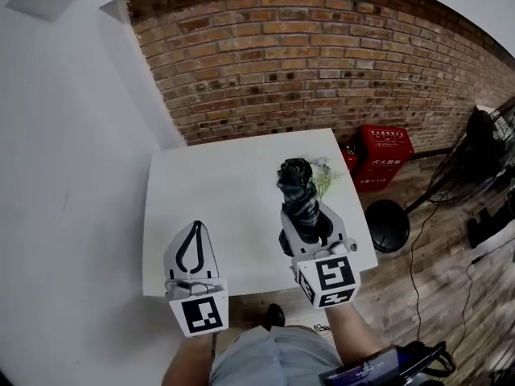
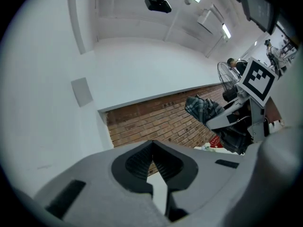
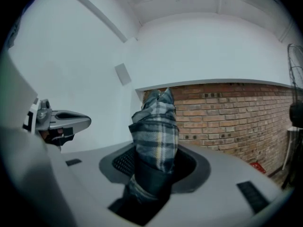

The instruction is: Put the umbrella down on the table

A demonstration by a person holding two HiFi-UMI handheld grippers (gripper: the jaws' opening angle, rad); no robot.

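Umbrella: a folded checked umbrella (image 1: 298, 191), grey and dark. It is held up over the right side of the table, and its tip points toward the far edge of the table.
Right gripper: the right gripper (image 1: 308, 230) pinches the umbrella around its thick lower part. Cloth fills the gap between the two jaws.
Left gripper: the left gripper (image 1: 193, 227) is over the near left part of the table. Its jaws are pressed together at the tips, with nothing in them.
Table: a white square table (image 1: 225, 191), bare on its left half.
Small thing: a green and white bundle (image 1: 323, 175) lies near the far right corner of the table, just beside the umbrella's tip. I cannot tell what it is.
Wall: a brick wall (image 1: 322, 55) stands behind the table.
Red box: a red box (image 1: 385, 155) sits on the floor to the right of the table, by the wall.
Fan: a black fan (image 1: 483, 139) stands further right of the table.
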